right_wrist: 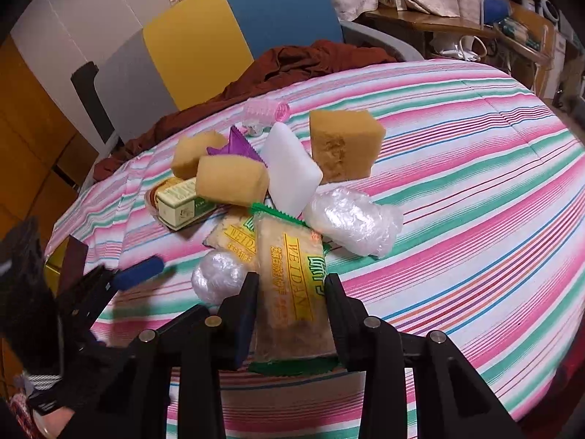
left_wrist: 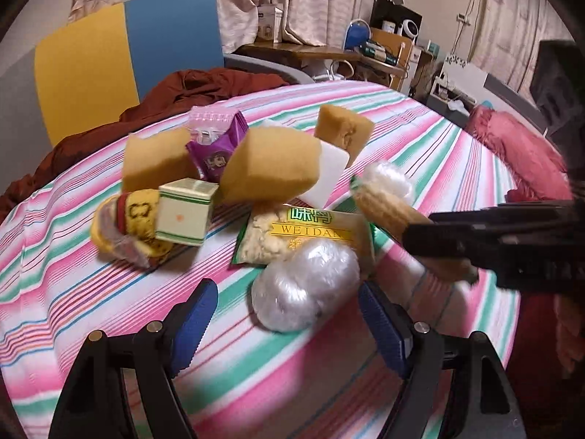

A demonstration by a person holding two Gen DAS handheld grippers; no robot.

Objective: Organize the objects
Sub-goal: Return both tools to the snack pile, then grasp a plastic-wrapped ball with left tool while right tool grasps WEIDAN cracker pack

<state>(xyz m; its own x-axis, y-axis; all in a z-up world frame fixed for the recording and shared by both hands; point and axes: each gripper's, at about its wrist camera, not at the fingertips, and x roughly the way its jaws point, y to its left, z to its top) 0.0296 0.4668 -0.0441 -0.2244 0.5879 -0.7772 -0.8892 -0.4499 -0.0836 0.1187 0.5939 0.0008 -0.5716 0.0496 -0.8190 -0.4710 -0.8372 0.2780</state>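
Right gripper (right_wrist: 290, 303) clamped on snack packet (right_wrist: 292, 285); packet's near end hidden. Left gripper (left_wrist: 281, 314) jaws apart above wrapped ball (left_wrist: 305, 289). Striped cover (right_wrist: 475, 219) bare far right.

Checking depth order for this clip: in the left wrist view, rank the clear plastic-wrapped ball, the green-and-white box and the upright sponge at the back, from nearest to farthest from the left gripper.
1. Plastic-wrapped ball: just ahead of the left gripper, between its open fingers.
2. Green-and-white box: farther in, to the left, in the pile.
3. Upright sponge: at the back of the pile, to the right.
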